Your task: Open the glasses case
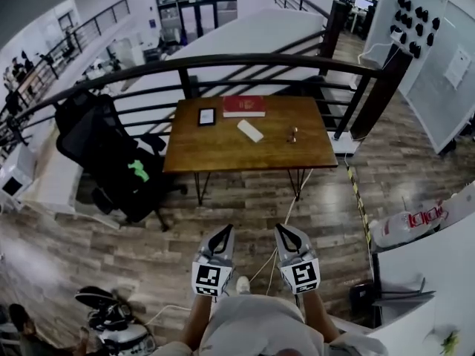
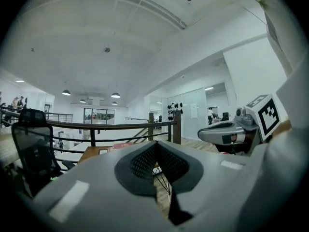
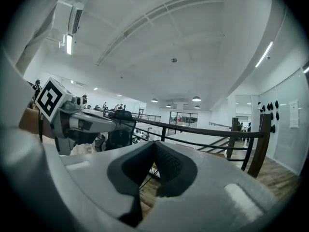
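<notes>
Plainly the task has not begun in earnest: the person stands on the wooden floor well back from the table (image 1: 223, 158), with both tools held close to the body and pointing roughly level toward it. The left gripper (image 1: 220, 237) has its jaws closed together with nothing between them, the dark pads meeting at the tip. The right gripper (image 1: 288, 237) is likewise closed and empty. The two sit side by side, apart from each other and far from anything they could touch.

The glasses case (image 1: 250, 130), a pale oblong, lies closed and at a slant near the middle of the table. A red book (image 1: 243, 106) sits by the far edge just behind it, a dark tablet (image 1: 207, 116) lies to the left of the book, and a small object (image 1: 292, 133), too small to identify, stands toward the right edge. A black railing (image 1: 223, 61) runs behind the table and an office chair (image 1: 104, 150) stands off its left edge.

The step in hand looks like the approach. The next move probably calls for walking up to the near edge, spreading the jaws, and then steadying the case with one gripper while the other works at its lid. Where the seam faces cannot be read from this far back.
</notes>
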`<state>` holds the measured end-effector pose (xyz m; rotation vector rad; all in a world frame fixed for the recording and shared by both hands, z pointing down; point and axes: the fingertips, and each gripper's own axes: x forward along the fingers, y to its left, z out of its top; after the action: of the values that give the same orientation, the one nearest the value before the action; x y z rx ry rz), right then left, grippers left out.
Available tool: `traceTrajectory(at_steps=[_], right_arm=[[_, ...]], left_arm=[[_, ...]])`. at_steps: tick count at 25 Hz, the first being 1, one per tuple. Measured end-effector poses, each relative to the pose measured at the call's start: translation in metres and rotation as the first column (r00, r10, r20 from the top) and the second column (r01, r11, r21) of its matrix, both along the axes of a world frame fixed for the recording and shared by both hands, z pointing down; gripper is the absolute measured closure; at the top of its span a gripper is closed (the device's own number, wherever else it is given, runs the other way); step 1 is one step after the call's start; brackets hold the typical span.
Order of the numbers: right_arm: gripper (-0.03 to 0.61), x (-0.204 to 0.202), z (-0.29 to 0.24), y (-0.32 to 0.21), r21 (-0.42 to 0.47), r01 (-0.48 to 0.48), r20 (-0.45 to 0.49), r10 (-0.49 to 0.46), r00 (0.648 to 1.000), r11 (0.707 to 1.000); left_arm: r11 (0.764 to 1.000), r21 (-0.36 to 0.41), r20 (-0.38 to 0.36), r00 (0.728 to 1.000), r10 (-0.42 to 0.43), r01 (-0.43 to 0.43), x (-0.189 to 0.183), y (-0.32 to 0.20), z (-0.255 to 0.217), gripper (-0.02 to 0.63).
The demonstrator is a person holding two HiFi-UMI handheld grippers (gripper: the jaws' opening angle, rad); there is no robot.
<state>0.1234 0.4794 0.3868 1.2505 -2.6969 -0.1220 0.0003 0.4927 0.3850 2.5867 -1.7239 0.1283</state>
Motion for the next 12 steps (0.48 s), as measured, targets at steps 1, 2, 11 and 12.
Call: traceTrajectory(at_steps=[1,2,11,12], right_arm=[[0.575,-0.004,0.001,-0.006,-0.004,-0.004,-0.002,0.004,1.000,1.000],[0.575,-0.008,0.003,-0.012,-0.009,-0.009,-0.002,0.009,1.000,1.000],[0.575,-0.024,0.008,-0.058,-0.032,-0.042,0.001,0.042,0.999,0.999],[0.575,-0.024,0.008,-0.063,-0.032,-0.044,-0.004,0.044,0.999,0.999]], left_arm=[[1.000,-0.001,-0.002,1.000,0.006,-0.006,-0.003,-0.006,0.001,0.594],[1.000,-0.003,-0.003,1.000,0.012,-0.012,-0.005,-0.013,0.002,0.594],[0.999,-0.007,-0.007,0.999,0.039,-0.039,-0.022,-0.061,0.005,0.594],[0.999,-0.006,-0.006,0.999,0.036,-0.036,-0.025,-0.066,0.004,0.594]])
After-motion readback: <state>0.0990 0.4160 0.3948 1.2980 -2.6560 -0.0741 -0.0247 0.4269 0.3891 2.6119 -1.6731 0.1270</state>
